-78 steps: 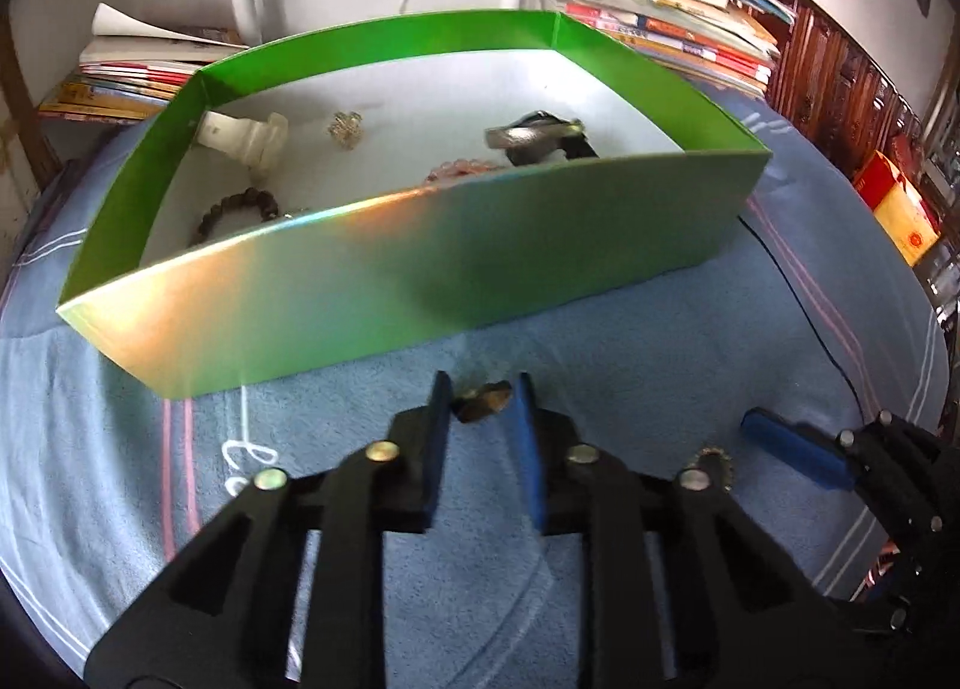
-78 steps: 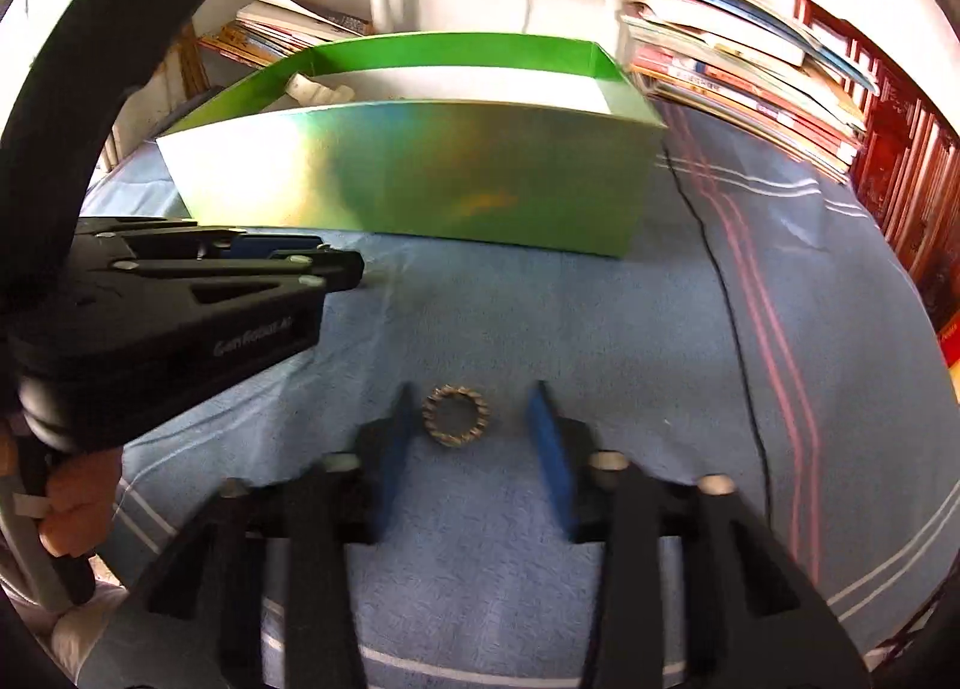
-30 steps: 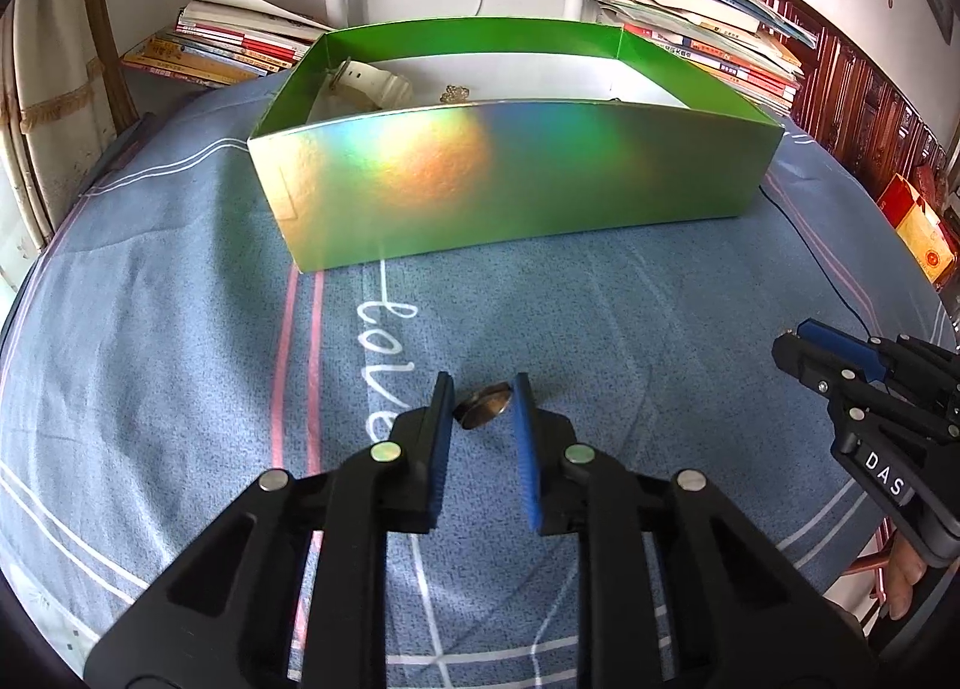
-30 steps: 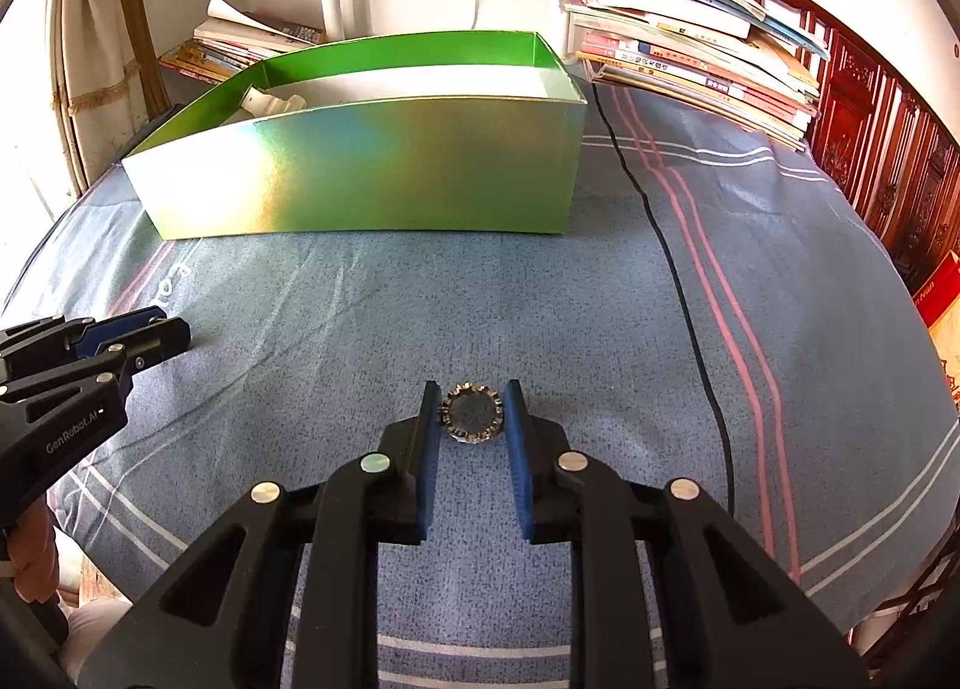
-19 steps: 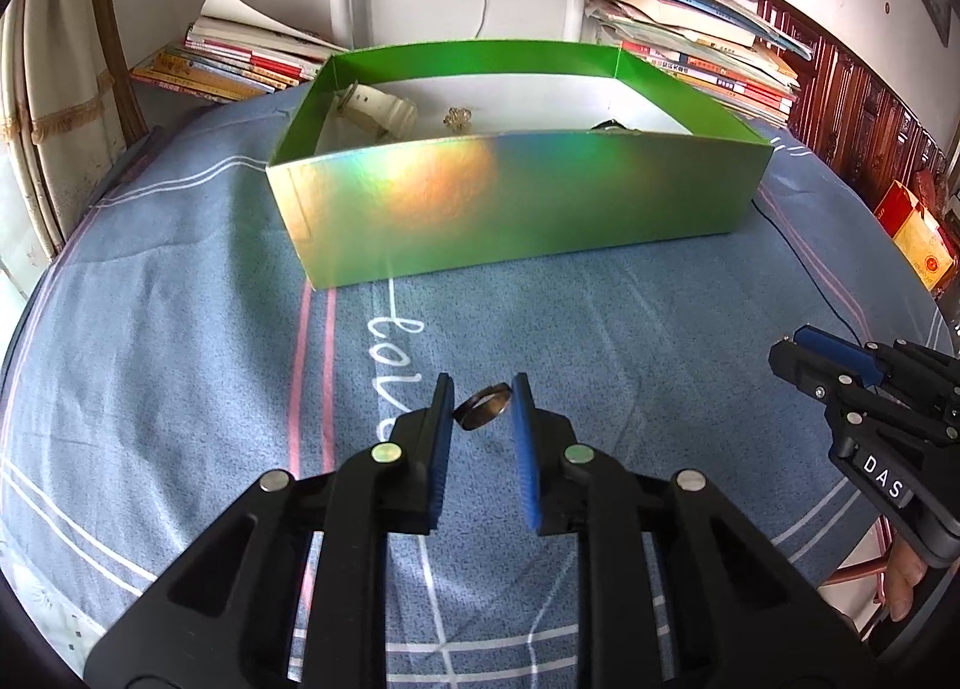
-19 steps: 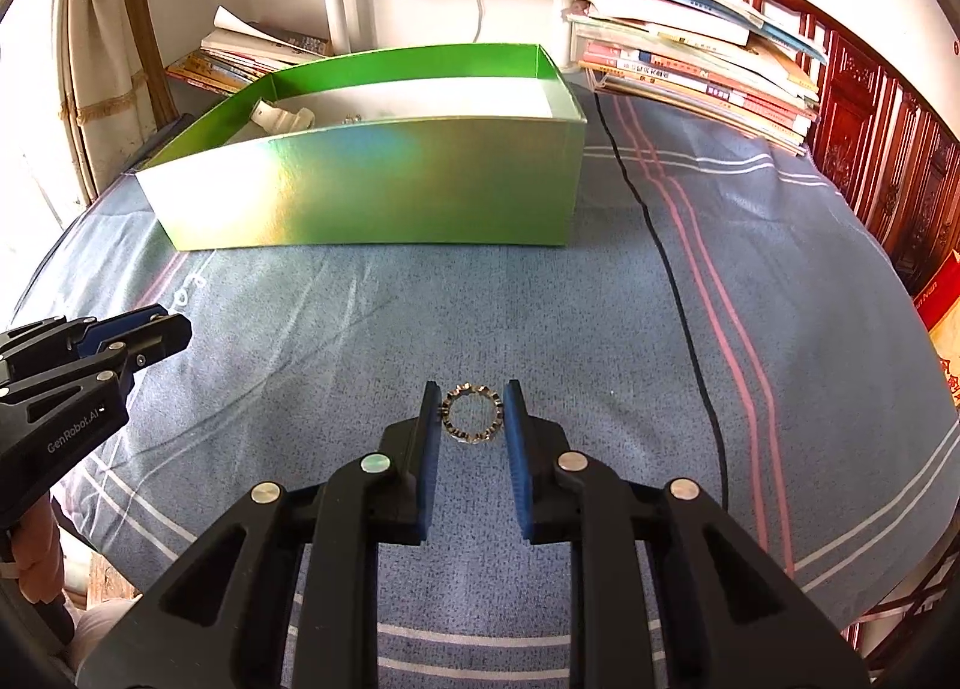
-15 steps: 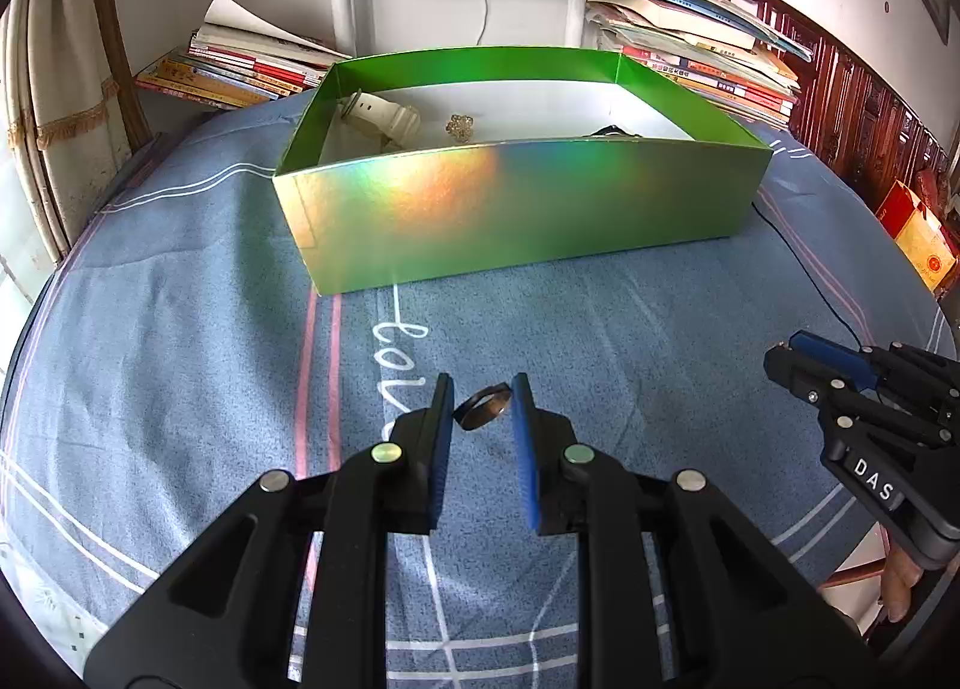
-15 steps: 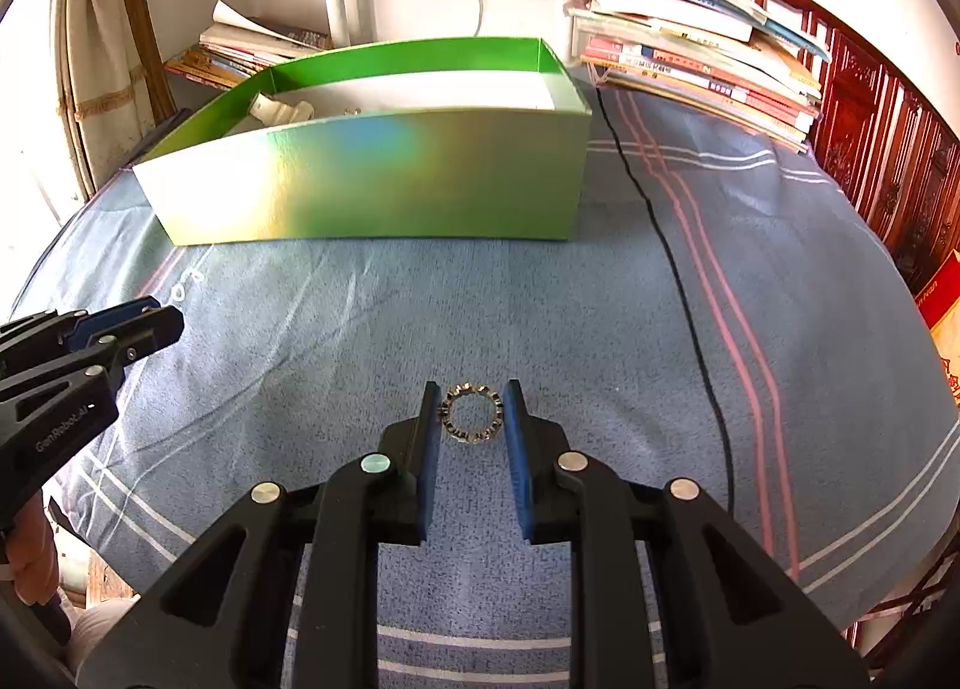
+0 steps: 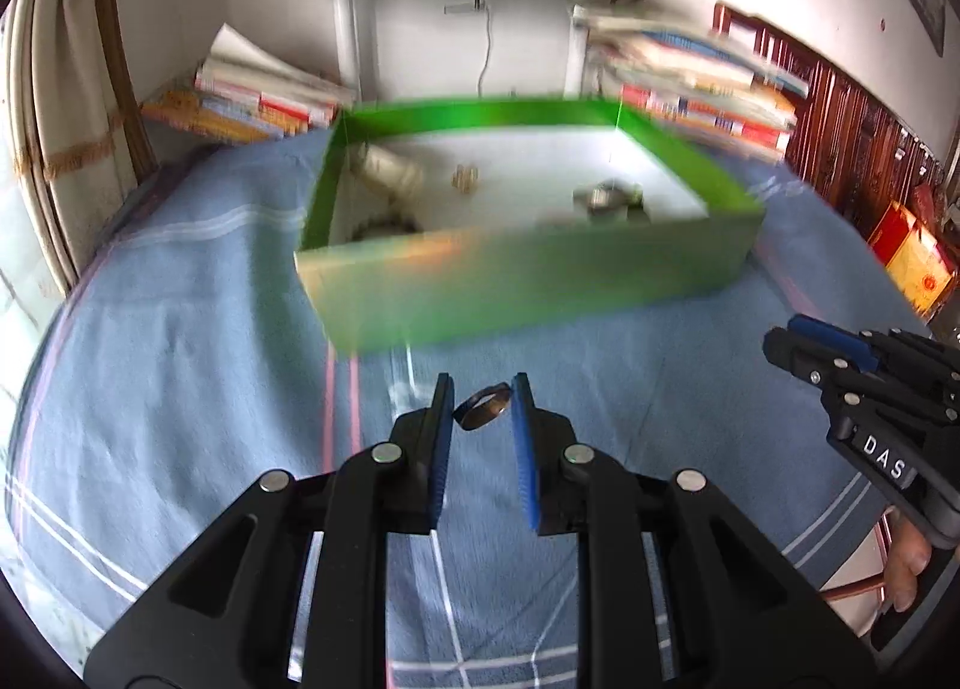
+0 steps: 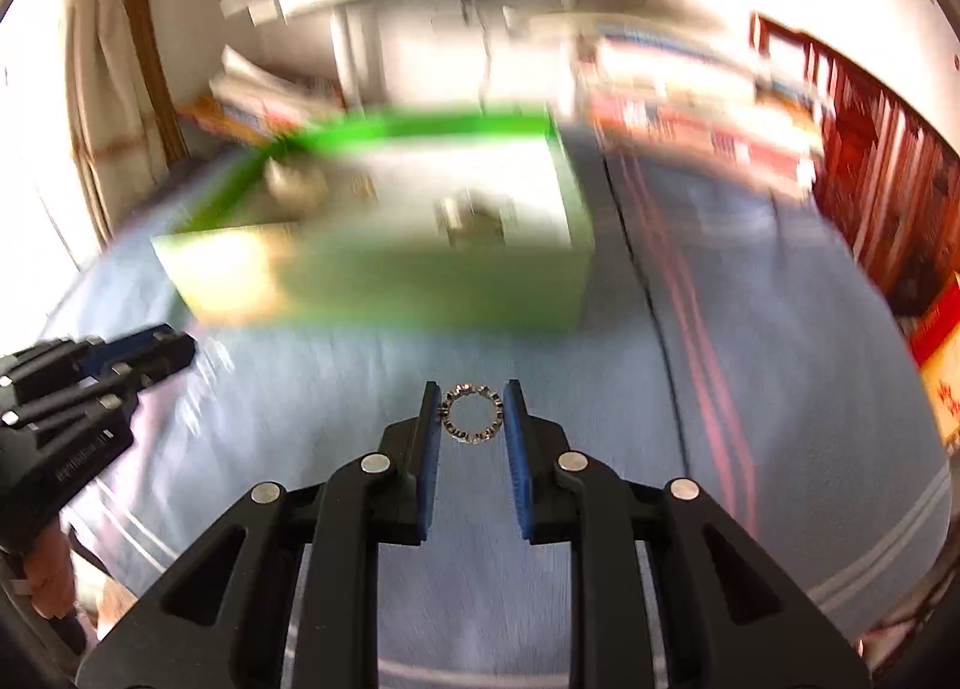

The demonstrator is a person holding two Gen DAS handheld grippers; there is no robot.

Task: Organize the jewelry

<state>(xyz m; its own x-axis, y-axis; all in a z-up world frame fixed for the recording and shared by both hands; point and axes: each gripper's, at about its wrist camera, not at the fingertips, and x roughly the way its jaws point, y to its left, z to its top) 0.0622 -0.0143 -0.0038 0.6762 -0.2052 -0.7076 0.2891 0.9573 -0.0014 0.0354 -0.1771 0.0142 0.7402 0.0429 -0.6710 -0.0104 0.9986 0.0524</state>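
Note:
My left gripper (image 9: 482, 410) is shut on a dark metal ring (image 9: 483, 412), held above the blue cloth in front of the green box (image 9: 540, 281). My right gripper (image 10: 471, 413) is shut on a studded silver ring (image 10: 471, 412), also held above the cloth. The box (image 10: 384, 275) holds a white bangle (image 9: 390, 173), a small gold piece (image 9: 465, 179), a dark beaded bracelet (image 9: 384, 224) and a watch (image 9: 609, 197). The right gripper shows at the right edge of the left wrist view (image 9: 864, 371); the left gripper shows at the left of the right wrist view (image 10: 90, 383).
The blue striped cloth (image 9: 180, 359) covers the table. Stacks of books (image 9: 690, 89) lie behind the box, more books (image 9: 252, 95) at the back left. A black cable (image 10: 654, 293) runs along the cloth right of the box. Wooden furniture (image 10: 870, 167) stands at the right.
Both grippers have risen and tipped so the inside of the box shows more. The views now blur with motion. Both rings stay gripped.

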